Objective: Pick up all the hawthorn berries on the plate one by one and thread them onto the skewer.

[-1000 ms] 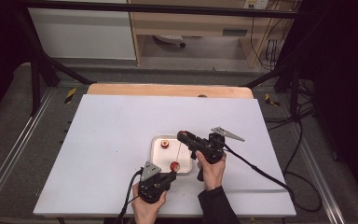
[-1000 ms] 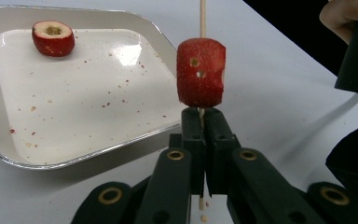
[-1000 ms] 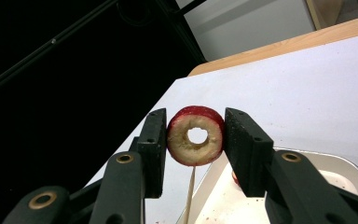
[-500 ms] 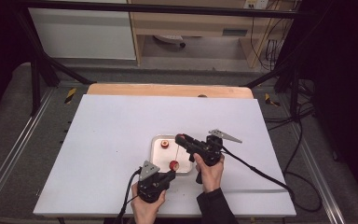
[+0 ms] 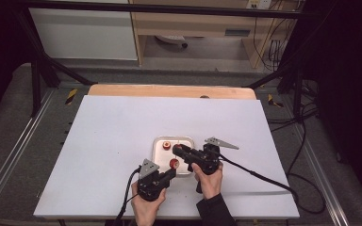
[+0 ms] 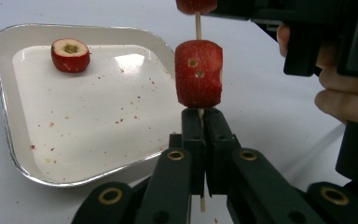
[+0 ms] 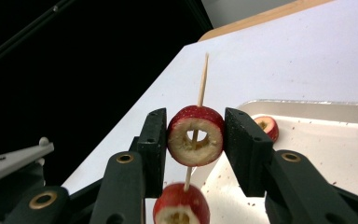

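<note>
The left gripper (image 6: 200, 140) pinches a thin skewer (image 6: 197, 25) upright, one red fruit ring (image 6: 198, 73) already threaded just above its jaws. The right gripper (image 7: 193, 140) clamps a second ring (image 7: 196, 135), the skewer passing through its hollow. A third ring (image 6: 70, 54) lies on the tray (image 6: 9, 126) at 10 o'clock. To thread well, the hole should stay centred and the ring slide straight down.

Left gripper (image 5: 172, 172) jaws pinched together; right gripper (image 5: 178, 150) jaws clamped.
</note>
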`<action>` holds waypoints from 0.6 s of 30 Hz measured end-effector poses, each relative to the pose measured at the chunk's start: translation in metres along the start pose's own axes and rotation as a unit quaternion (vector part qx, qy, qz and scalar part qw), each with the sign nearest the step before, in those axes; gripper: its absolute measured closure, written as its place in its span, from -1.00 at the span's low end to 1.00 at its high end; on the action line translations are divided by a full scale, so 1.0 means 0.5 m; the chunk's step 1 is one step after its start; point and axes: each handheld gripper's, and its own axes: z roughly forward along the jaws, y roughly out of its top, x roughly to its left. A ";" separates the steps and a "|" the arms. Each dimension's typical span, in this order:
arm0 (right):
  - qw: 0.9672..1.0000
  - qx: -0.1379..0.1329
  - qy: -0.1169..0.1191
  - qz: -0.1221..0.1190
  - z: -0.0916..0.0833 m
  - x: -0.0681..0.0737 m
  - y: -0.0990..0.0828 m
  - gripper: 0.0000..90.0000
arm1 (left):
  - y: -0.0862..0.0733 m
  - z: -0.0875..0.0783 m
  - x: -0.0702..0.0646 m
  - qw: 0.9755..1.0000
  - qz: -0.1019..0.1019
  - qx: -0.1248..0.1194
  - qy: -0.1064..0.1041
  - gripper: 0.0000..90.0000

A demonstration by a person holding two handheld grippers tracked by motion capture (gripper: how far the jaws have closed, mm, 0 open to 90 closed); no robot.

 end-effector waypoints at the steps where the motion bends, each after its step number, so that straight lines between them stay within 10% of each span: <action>1: 1.000 0.002 -0.001 -0.001 0.000 0.001 -0.002 0.36 | 0.000 0.000 0.001 1.000 0.000 0.000 0.000 0.96; 12: 1.000 0.014 0.002 -0.016 -0.001 0.003 -0.013 0.31 | 0.001 -0.001 0.009 1.000 0.013 0.003 -0.001 0.96; 18: 0.998 0.023 -0.017 -0.048 -0.014 -0.001 0.007 -0.20 | -0.004 -0.012 0.025 0.999 0.036 0.015 0.012 0.96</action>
